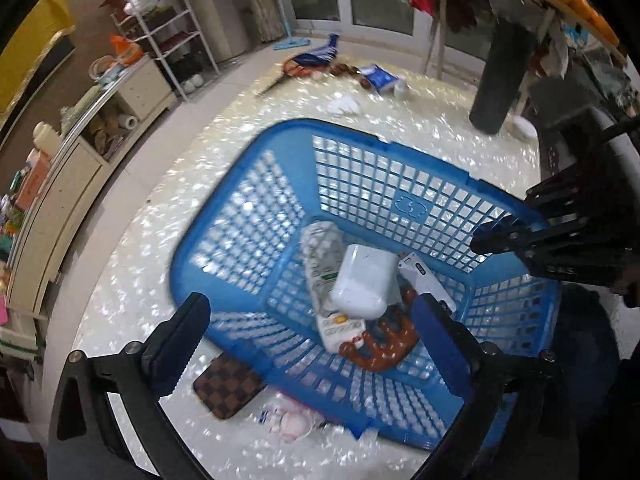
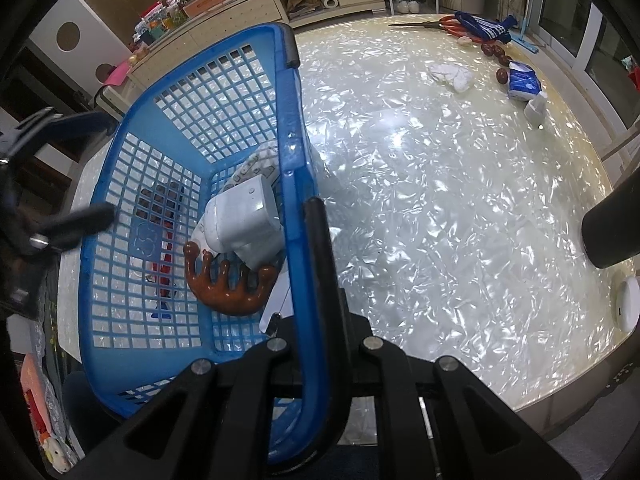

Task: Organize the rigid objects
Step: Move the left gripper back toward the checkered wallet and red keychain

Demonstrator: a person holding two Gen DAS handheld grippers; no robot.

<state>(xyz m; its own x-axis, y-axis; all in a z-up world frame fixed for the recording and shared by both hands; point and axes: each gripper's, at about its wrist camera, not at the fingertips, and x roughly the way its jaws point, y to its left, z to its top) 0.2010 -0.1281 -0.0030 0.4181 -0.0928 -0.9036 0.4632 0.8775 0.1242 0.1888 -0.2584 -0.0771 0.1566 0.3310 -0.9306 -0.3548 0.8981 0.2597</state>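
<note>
white case (image 1: 362, 282) atop remote (image 1: 322, 264) (blurred, seemingly) — blue basket (image 1: 404, 200)

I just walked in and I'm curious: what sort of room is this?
Probably a lived-in home, a living or dining room. A shoe rack and a cluttered low cabinet line the wall, and household odds and ends lie on a big glossy table.

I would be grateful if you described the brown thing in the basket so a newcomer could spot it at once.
Start at the blue lattice basket on the shimmering white table. On its floor lies a small pile: a white remote control with a white rounded case on top. The brown massage comb lies against that pile, the only glossy reddish-brown piece, with thick knob-ended prongs.
</note>
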